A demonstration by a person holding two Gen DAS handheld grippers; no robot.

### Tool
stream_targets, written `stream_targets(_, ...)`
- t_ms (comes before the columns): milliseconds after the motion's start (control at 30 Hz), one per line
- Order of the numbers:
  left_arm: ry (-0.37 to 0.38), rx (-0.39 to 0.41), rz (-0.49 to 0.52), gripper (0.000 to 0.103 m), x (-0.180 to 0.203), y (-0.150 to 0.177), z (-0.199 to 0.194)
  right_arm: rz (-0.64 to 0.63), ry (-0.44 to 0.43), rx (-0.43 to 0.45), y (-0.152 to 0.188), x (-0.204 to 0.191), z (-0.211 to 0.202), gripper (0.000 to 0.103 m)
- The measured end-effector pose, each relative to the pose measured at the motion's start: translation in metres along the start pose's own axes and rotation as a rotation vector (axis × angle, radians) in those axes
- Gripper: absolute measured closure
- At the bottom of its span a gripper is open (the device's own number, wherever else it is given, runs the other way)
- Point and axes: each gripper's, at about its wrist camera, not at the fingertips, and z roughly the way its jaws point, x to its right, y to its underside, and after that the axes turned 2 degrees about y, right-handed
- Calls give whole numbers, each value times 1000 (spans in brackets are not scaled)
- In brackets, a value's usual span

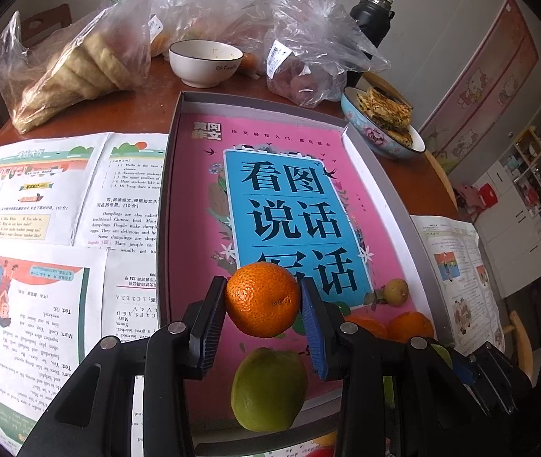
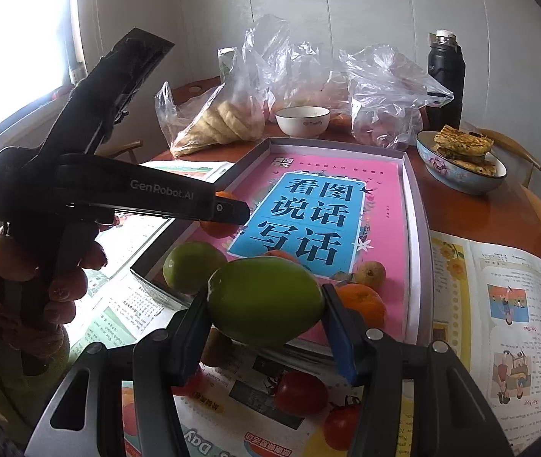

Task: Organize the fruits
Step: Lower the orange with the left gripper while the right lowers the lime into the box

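The shallow grey cardboard tray [image 1: 381,175] with the pink book cover inside has low walls on all sides, and most of its pink floor lies bare toward the far wall. Above its near end, the left gripper [image 1: 263,304] clamps a round orange mandarin [image 1: 263,299] between its pads. Over the tray's near wall, the right gripper [image 2: 266,316] grips a smooth green oval fruit [image 2: 266,301]. A second green fruit [image 2: 190,266], two oranges [image 2: 364,302] and a small brown fruit [image 2: 371,274] rest at the tray's near end.
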Motion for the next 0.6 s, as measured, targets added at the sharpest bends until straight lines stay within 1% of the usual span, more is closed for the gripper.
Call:
stream_targets(233, -3, -13, 0, 63, -3, 0, 7, -3, 25, -20, -2, 1, 10, 48)
stream_targets(400, -5, -20, -2, 63, -5, 0, 11, -11, 49, -6, -3, 2, 12, 48)
stream_targets(533, -6, -30, -1, 63, -6, 1, 17, -46, 103, 9, -2, -2, 13, 48)
stream_targets(600, -6, -30, 3, 63, -4, 1, 17, -54, 96, 5, -1, -4, 13, 48)
